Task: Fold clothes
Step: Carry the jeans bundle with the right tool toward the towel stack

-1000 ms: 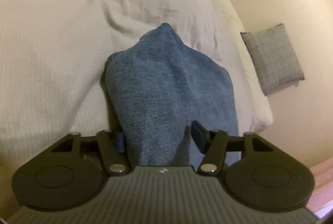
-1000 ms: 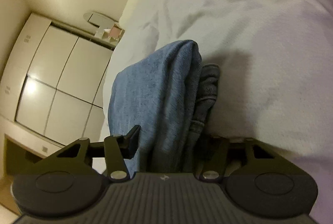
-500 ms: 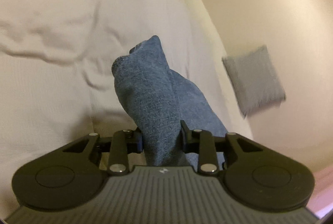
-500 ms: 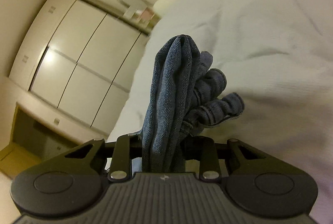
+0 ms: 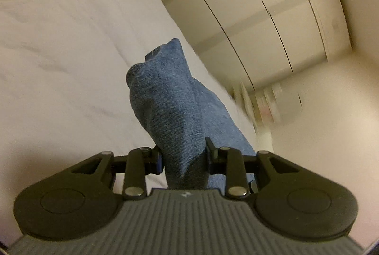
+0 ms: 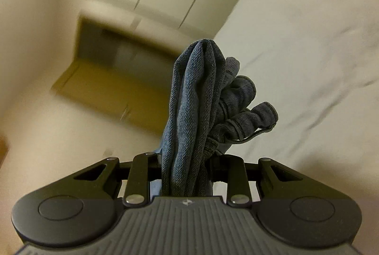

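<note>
A blue denim garment (image 5: 173, 103) is pinched between the pads of my left gripper (image 5: 183, 156), which is shut on a bunched fold that sticks up and forward past the fingertips. More denim hangs down to the right below the jaws. In the right wrist view my right gripper (image 6: 187, 160) is shut on another bunched part of the same denim garment (image 6: 201, 98), with a rolled hem or waistband curling off to the right. Both grippers are lifted above the white bed (image 5: 71, 65). How the cloth hangs between the two grips is hidden.
The white bedcover (image 6: 308, 65) lies below and to the right in the right wrist view. A white wardrobe (image 5: 248, 18) with tall doors stands past the bed's edge. A cream wall and a brownish recess (image 6: 113, 70) appear blurred on the left of the right wrist view.
Both grippers closed on the denim, which lay on the bed, and rose with it. The views swung up and round, so the wardrobe and walls now fill the background.
</note>
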### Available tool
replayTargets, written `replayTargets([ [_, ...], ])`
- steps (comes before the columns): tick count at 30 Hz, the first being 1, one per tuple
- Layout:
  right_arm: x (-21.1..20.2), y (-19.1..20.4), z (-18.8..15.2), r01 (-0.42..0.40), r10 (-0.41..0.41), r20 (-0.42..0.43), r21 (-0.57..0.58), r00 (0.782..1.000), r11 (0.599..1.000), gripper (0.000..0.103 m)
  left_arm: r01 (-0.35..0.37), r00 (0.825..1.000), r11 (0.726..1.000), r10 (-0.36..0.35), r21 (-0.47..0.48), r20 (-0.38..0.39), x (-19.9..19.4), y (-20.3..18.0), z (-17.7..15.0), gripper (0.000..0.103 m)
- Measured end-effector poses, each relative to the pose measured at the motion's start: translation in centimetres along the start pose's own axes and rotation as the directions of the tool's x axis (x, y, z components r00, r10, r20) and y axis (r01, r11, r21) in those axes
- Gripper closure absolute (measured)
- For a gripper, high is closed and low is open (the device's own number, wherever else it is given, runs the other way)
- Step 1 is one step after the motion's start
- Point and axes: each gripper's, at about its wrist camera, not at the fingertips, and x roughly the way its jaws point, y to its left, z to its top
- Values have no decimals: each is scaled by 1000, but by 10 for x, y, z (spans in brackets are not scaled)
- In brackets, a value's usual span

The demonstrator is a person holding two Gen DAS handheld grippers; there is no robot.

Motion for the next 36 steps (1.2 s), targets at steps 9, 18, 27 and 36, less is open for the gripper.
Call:
replayTargets([
  [9,209,119,-58,-161,123,-311,-100,942,982,74,-68,958,988,104,-140,267,-125,112,133,76],
  [18,430,217,-113,-238,153,-465,-129,872,963,74,-92,902,979,160,-182,400,-171,214,301,76],
  [27,595,252,-131,-338,197,-547,-170,814,925,74,-119,856,979,187,-168,482,-141,295,389,76],
  [36,668,173,-168,-239,96,-610,-157,787,958,74,-219,877,950,292,-222,381,-94,366,381,75],
])
